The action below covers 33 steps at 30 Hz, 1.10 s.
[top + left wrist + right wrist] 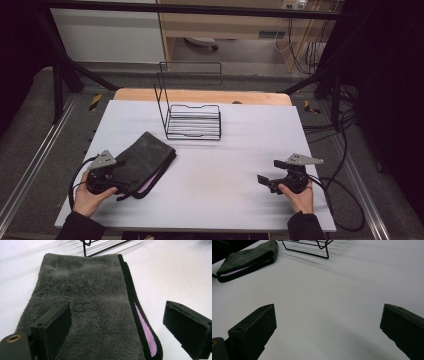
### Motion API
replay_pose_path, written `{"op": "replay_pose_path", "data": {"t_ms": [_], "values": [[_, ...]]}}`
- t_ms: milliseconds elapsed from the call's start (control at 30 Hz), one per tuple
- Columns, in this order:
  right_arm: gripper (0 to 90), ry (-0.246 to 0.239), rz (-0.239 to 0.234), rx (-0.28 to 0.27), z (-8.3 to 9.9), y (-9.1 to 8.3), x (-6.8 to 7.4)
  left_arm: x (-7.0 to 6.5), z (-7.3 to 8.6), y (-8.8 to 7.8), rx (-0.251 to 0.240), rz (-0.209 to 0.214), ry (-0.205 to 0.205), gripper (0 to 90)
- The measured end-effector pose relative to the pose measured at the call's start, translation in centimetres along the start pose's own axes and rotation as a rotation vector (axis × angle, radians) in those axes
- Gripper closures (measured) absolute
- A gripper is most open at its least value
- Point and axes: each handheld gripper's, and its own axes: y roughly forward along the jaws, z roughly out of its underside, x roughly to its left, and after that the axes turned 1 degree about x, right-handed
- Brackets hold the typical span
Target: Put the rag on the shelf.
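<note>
Your left gripper sits at the near-left of the white table, jaws spread wide & clamping nothing. The folded grey towel lies flat under/ahead of them: in the left gripper view the towel runs between the two jaws, one jaw over its fleece, the other out past the purple-lined edge over bare table. Your right gripper is well apart at the near-right, jaws wide, nothing btwn them. Black wire rack stands just beyond the towel's far end.

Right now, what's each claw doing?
Left claw: open, empty, over the folded grey towel.
Right claw: open, empty, above the white table.
</note>
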Motion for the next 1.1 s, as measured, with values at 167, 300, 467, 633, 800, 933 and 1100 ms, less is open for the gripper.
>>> {"op": "replay_pose_path", "data": {"t_ms": [167,300,467,633,800,933,1100], "values": [[1.3,-0.005,0.002,0.006,0.0,0.1,0.0,-0.1,-0.2,0.0,0.003,-0.001,-0.005,8.5],[1.4,-0.006,0.008,0.011,0.1,0.1,0.1,-0.5,-0.5,0.1,0.014,0.009,-0.006,7.8],[1.7,-0.011,0.011,0.022,0.1,0.2,0.2,-1.9,-1.7,1.0,0.039,0.021,0.033,8.6],[1.9,-0.014,0.011,0.027,0.2,0.4,0.4,-2.9,-2.2,1.9,0.065,0.026,0.027,14.7],[2.0,-0.016,0.01,0.033,0.2,0.5,0.4,-3.5,-2.1,2.6,0.129,0.006,0.045,28.8],[2.0,-0.017,0.01,0.035,0.3,0.5,0.5,-3.6,-1.3,3.3,0.21,-0.02,0.042,35.4],[1.9,-0.018,0.012,0.037,0.3,0.6,0.5,-3.7,-0.6,2.6,0.228,-0.039,0.036,37.8]]}}
